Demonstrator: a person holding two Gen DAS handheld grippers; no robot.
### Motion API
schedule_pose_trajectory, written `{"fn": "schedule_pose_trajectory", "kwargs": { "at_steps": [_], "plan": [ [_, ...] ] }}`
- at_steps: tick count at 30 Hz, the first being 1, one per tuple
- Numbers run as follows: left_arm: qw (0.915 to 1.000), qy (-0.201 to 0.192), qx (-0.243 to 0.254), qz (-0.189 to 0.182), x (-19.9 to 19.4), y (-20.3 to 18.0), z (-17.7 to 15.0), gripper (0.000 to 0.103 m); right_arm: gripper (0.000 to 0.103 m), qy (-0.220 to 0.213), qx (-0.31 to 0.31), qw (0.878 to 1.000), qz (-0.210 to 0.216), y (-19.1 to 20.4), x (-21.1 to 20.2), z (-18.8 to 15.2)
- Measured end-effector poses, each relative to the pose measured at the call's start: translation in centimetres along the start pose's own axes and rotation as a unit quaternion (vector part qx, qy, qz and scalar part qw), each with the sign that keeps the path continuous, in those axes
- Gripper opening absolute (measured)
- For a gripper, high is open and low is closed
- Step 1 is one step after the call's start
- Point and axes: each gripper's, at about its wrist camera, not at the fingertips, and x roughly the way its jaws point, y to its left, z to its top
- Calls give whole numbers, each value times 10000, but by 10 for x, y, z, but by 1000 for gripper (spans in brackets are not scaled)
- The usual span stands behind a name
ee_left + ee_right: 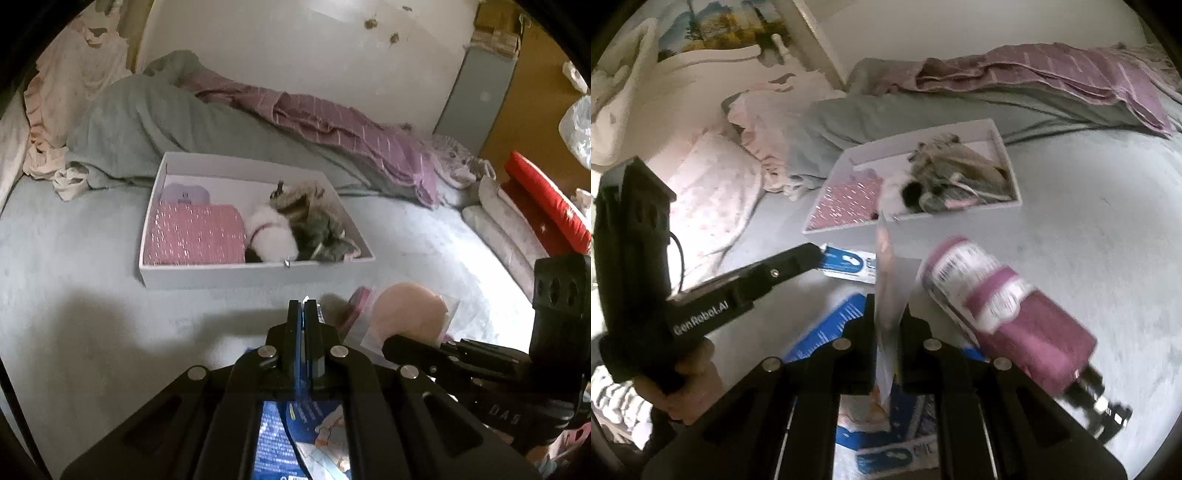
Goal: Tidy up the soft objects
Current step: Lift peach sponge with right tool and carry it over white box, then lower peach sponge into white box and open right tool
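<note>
Soft things sat in the white box (255,271) on the grey bed sheet (92,295): a pink woven pouch (195,240) at its left end, a pale lilac item (186,194) behind that, a white fluffy toy (271,236) in the middle and a grey-brown furry bundle (314,221) at the right end. The box stood just in front of a rumpled grey-green blanket (147,122) with a purple striped cloth (332,122) draped over it.

Your left gripper (303,308) had its jaws pressed together on the edge of a blue-and-white packet (291,439); in the right wrist view the same tool (812,254) pinched that packet (846,264) at its end. Your hand (690,384) gripped its handle, striped sleeve below.

Your right gripper (888,317) was clamped nearly shut on a clear plastic bag (890,295), seen edge-on there. In the left wrist view that bag (448,306) held a round peach-coloured pad (406,312), with the right tool (391,347) gripping it from below.

A magenta roll with a white label (1008,310) lay just right of the bag, blurred; can't tell if it touched the bag. More blue printed packets (827,332) lay on the sheet under your right gripper. Pink patterned pillow (716,206) at left, red roll (546,206) off the bed's right edge.
</note>
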Motion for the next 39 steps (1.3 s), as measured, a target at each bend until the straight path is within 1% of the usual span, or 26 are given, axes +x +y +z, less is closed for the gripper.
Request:
{"fn": "schedule_pose_trajectory", "kwargs": {
  "at_steps": [4,7,10,16,20,22,27,30,33,36,39],
  "plan": [
    [9999,-155,-72,-7,-1,9,14,0,10,36,-26,9999,128,3,4,19],
    [9996,-254,-114,69,3,20,28,0,10,60,-71,9998,147,2,8,33],
    [9991,-286,-318,61,9,36,42,0,10,123,-133,9998,126,0,16,46],
    [9973,-261,-672,-96,24,63,68,0,10,518,173,9981,295,-17,43,72],
    [9951,-314,-912,-221,32,76,86,0,10,642,202,9970,375,-23,56,92],
    [9946,-326,-969,-158,37,81,95,0,10,686,246,9964,428,-25,62,101],
    [9940,-109,-1089,-83,59,94,110,0,10,798,406,9939,647,-29,83,126],
    [9934,41,-1147,6,76,100,114,0,10,991,530,9908,748,-34,104,143],
    [9934,188,-1119,185,91,105,118,0,10,1155,596,9889,724,-39,123,156],
    [9931,172,-881,755,97,102,119,0,10,1303,587,9882,549,-45,142,171],
    [9905,244,-777,1107,101,100,117,0,10,1462,570,9861,550,-47,159,184]
  ]
}}
